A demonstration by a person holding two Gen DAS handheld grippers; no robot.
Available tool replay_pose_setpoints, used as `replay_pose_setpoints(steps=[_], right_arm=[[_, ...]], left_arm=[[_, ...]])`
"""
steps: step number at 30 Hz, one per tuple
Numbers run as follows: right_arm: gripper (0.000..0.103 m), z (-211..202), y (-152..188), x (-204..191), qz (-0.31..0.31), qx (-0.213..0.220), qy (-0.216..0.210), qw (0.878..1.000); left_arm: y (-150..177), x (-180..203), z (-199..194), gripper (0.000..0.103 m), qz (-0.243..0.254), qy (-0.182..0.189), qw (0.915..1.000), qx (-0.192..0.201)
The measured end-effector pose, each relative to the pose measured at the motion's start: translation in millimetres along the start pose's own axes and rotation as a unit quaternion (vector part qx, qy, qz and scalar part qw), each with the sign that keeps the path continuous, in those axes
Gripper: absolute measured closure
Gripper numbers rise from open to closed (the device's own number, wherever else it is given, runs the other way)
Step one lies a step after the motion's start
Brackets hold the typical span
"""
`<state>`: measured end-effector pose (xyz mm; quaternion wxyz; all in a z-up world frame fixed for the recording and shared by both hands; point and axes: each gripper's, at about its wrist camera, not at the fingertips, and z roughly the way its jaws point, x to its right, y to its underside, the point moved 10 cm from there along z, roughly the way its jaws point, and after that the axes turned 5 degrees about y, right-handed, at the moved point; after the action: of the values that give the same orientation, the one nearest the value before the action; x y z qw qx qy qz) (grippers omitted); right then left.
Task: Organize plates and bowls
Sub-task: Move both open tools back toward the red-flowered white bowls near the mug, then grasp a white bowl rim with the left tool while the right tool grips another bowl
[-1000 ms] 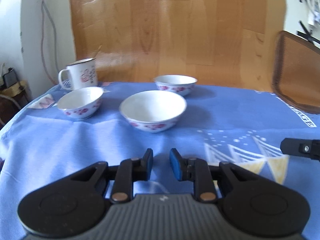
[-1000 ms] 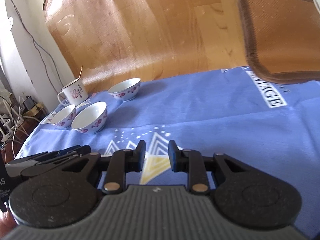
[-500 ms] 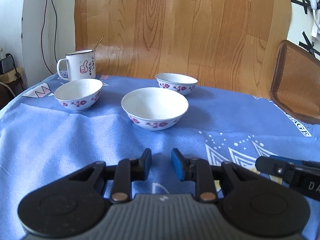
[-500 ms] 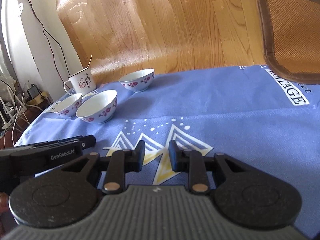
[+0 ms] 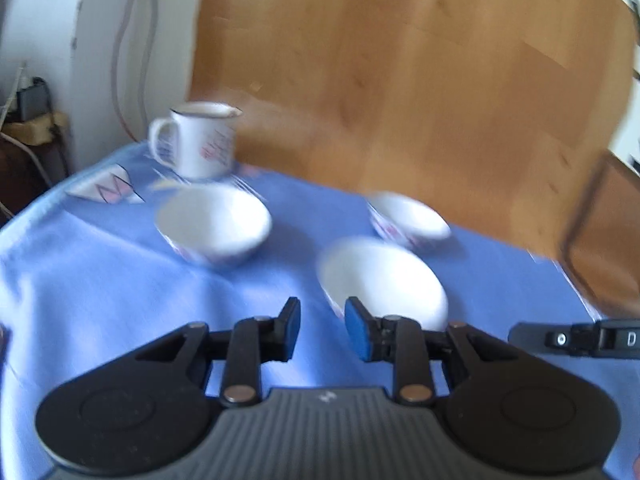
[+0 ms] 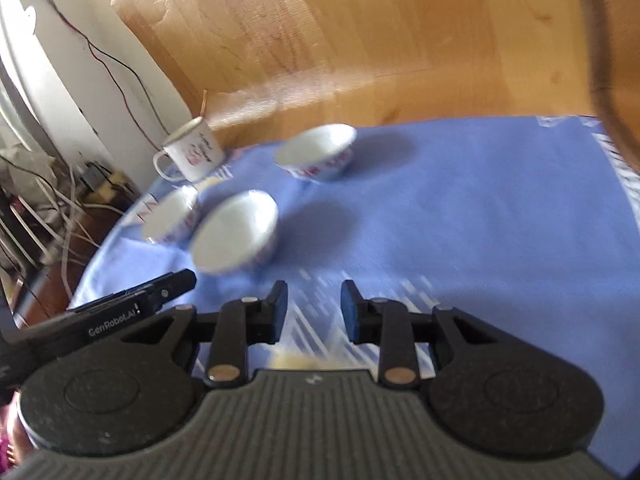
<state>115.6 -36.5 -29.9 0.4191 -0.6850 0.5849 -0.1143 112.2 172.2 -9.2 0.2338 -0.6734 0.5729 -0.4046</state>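
Hovering over three bowls (image 5: 382, 280), left tool (image 5: 323, 326) and right tool (image 6: 314, 310) narrowly parted, empty

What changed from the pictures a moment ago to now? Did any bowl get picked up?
No bowl was picked up. Both hand-held grippers moved in toward the bowls, and their jaws have just been opening, with nothing between them. The left hand-held gripper now sits just short of the nearest bowl; the right hand-held gripper is over the blue cloth. The three bowls and mug stayed put.
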Motion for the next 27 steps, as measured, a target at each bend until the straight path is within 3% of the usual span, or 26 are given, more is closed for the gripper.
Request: replay_pose_setpoints(steps=[7, 10, 11, 13, 18, 27], right_arm=[[0.073, 59, -31, -21, -0.006, -0.050, 0.001, 0.999], [0.086, 75, -29, -24, 0.000, -0.068, -0.002, 0.998], [0.090, 78, -29, -23, -0.001, -0.071, -0.001, 0.997], [0.095, 81, -27, -24, 0.008, -0.069, -0.010, 0.998], [0.095, 59, -17, -23, -0.017, -0.062, 0.002, 0.998], [0.094, -29, 22, 53, 0.010, -0.068, 0.054, 0.996]], left_arm=[[-15, -6, 38, 0.063, -0.055, 0.005, 0.9980, -0.032], [-9, -5, 52, 0.063, -0.045, -0.011, 0.9981, -0.040], [-6, -4, 56, 0.065, -0.044, -0.007, 0.9980, -0.045], [-3, 1, 56, 0.093, -0.039, 0.010, 0.9983, -0.042], [6, 36, 31, 0.095, -0.014, 0.035, 0.9983, -0.044], [62, 147, 11, 0.095, 0.037, 0.137, 0.9847, -0.101]])
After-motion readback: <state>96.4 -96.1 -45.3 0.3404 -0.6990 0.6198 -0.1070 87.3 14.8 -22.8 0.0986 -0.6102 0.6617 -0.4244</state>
